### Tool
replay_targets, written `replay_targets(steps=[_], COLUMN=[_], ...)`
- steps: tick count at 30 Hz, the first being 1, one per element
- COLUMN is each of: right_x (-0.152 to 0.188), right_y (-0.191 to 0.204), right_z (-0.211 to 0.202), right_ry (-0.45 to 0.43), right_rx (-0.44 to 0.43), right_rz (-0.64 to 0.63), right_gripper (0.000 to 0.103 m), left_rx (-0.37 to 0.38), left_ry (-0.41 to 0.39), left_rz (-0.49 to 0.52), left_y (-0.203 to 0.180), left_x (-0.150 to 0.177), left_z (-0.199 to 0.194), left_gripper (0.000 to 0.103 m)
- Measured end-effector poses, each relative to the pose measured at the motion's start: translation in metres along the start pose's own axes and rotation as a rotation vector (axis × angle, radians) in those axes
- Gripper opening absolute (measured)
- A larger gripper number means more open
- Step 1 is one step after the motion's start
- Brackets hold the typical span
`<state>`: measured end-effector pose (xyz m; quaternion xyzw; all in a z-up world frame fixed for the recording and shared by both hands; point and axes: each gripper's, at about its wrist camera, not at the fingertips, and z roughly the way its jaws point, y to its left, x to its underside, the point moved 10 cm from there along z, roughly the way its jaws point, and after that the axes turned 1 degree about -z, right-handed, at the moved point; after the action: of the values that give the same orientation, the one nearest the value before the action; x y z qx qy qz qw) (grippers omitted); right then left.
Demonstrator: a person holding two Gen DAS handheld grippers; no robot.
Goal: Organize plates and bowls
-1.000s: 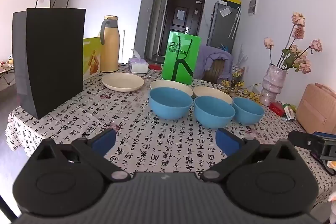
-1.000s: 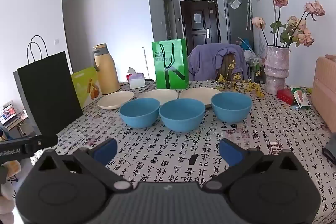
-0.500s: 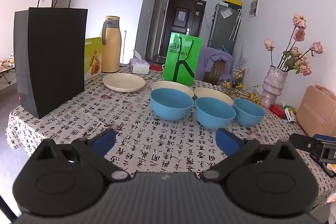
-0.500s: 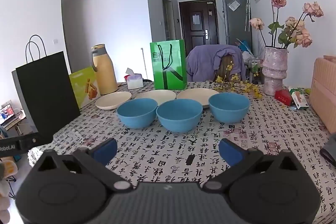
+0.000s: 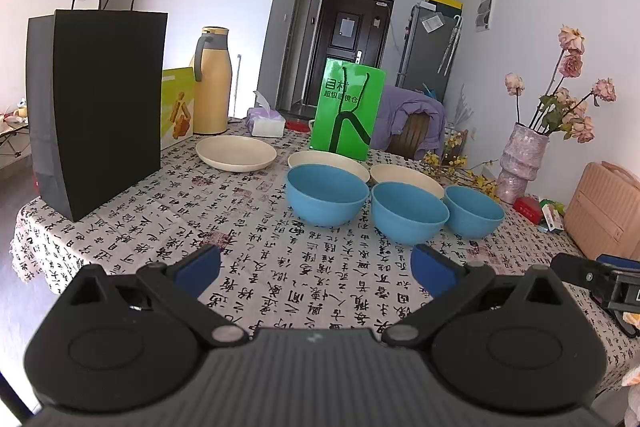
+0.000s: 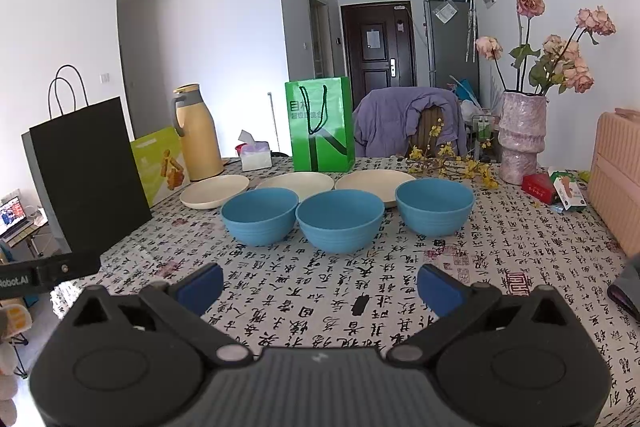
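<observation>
Currently both tools are empty, jaws spread wide, hovering over the near edge of the worktop (image 6: 500, 247). Left tool (image 5: 316, 267) and right tool (image 6: 320, 287) each show blue pads well apart with only the printed tablecloth between them. Three blue bowls sit upright in a row across the middle of the worktop: left bowl (image 6: 259, 215), middle bowl (image 6: 339, 221), right bowl (image 6: 434, 205). Left and middle bowls look just beside each other; the right one stands slightly apart. Same row in the left wrist view: left bowl (image 5: 326, 193), middle bowl (image 5: 408, 211), right bowl (image 5: 474, 211). Behind the bowls, toward the far edge, three cream plates lie flat in a row: left plate (image 6: 214, 190), middle plate (image 6: 296, 181), right plate (image 6: 374, 181), the last two partly hidden by bowl rims. Black paper bag (image 6: 86, 171) stands at the left edge, yellow-green box (image 6: 162, 165) and tan thermos (image 6: 198, 133) behind it. Green bag (image 6: 320, 123) upright at the far edge, tissue box (image 6: 254, 155) to its left. Vase with dried roses (image 6: 520, 137) at the far right corner, red packet (image 6: 540, 185) near it.
</observation>
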<state>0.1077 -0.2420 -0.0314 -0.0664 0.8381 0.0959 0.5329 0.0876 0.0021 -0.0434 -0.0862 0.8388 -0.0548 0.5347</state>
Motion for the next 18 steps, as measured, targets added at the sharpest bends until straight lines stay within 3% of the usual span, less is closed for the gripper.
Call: replay_targets(steps=[18], right_x=[-0.0002], right_y=[-0.0005], right_z=[-0.0011], right_ry=[-0.002], right_rx=[0.002], right_rz=[0.001], right_gripper=[0.103], left_rx=[-0.001], left_ry=[0.002], left_rz=[-0.001], left_y=[0.0003], left_x=[0.0012], left_z=[0.0004], left_gripper=[0.103])
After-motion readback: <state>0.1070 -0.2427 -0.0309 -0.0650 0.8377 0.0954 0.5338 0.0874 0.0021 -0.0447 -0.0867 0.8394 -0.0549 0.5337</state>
